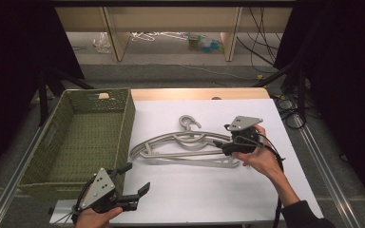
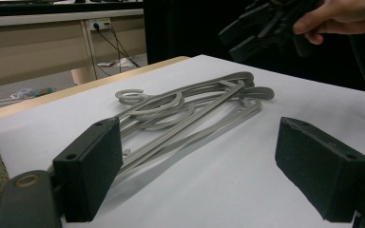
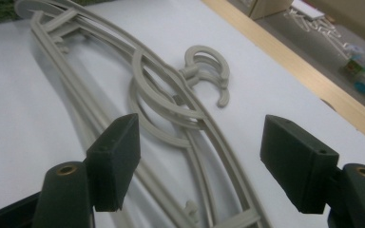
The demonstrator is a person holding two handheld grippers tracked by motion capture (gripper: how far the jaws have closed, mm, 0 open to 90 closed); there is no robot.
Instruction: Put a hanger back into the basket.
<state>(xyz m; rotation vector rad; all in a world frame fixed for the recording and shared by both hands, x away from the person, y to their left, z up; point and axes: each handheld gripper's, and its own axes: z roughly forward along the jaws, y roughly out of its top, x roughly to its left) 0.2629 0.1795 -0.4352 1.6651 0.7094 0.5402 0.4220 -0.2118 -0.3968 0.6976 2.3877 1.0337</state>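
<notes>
Grey plastic hangers [image 1: 185, 147], stacked and interlocked; right gripper [image 1: 224, 148] spread above their end, left gripper [image 1: 135, 183] spread, idle. Risk: pinching one bar drags the whole tangle.

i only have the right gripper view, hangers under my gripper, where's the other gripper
Observer: The left gripper is at the table's near edge, beside the basket, apart from the hangers.
Operator: is it holding anything
Observer: No. In the left gripper view its jaws stand open with only the white table cover between them.
Operator: anything in the basket
Observer: The high view shows nothing in the part of it that is visible.
Operator: how does my gripper sit on the pile
Observer: The right gripper is over the hangers' right end, jaws open, not gripping them.
</notes>
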